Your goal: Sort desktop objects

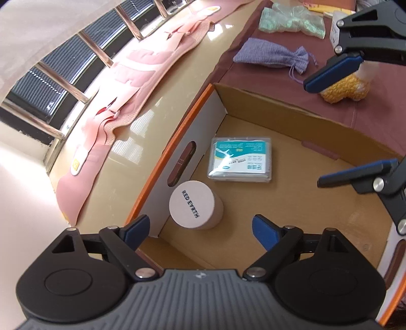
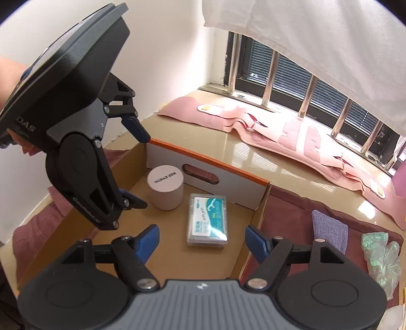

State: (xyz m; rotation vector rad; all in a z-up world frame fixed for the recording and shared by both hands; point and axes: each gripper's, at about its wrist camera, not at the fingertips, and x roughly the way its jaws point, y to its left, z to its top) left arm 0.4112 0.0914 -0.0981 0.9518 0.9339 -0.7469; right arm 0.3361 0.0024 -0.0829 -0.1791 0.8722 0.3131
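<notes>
An open cardboard box [image 1: 317, 116] [image 2: 208, 154] holds a white "RED EARTH" cylinder [image 1: 195, 204] [image 2: 166, 186] and a clear case of teal floss picks [image 1: 241, 158] [image 2: 208, 219]. My left gripper [image 1: 200, 232] [image 2: 138, 168] is open and empty, just above the cylinder at the box's corner. My right gripper [image 2: 201, 241] [image 1: 327, 129] is open and empty, over the box above the floss case. On the maroon cloth outside the box lie a purple drawstring pouch [image 1: 271, 54] [image 2: 330, 228], a green shiny bag [image 1: 291, 20] [image 2: 380, 256] and a yellow knitted toy [image 1: 347, 86].
A pink fabric belt [image 1: 132, 83] [image 2: 291, 137] lies along the beige windowsill [image 1: 157, 106] [image 2: 228, 152] beside the box. Barred window [image 2: 304, 83] and white curtain stand behind. A white box [image 1: 336, 28] sits at the cloth's far edge.
</notes>
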